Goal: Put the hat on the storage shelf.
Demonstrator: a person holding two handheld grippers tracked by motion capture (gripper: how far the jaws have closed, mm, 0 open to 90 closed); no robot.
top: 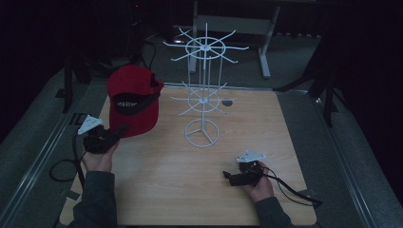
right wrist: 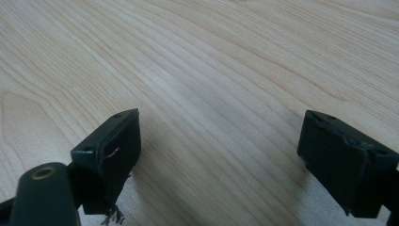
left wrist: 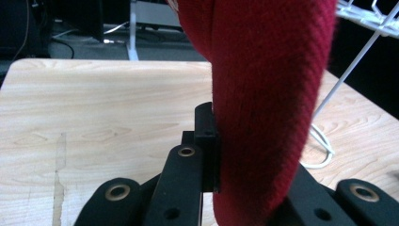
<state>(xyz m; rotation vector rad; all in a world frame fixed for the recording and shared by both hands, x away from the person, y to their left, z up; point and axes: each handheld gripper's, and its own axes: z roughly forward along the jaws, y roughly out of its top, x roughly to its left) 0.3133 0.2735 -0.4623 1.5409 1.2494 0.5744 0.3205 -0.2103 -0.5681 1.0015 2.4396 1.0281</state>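
The red cap (top: 134,97) is a knitted-looking fabric baseball cap with a black strap across its open back; it is lifted off the wooden table at the left, crown up. Its brim hangs downward, pinched at its edge.

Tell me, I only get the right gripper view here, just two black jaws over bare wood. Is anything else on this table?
Observer: Yes. A white wire rack with hooks stands upright near the middle of the table.
Operator: Is anything hanging on it?
Observer: No, its hooks look bare. A red cap is up off the wood to the rack's left, apart from it.
Operator: What keeps the cap up?
Observer: The left gripper is shut on the cap's brim; the left gripper view shows red fabric pinched between the jaws.
Operator: And my gripper?
Observer: The right gripper sits low near the table's front right, jaws open, nothing between them.
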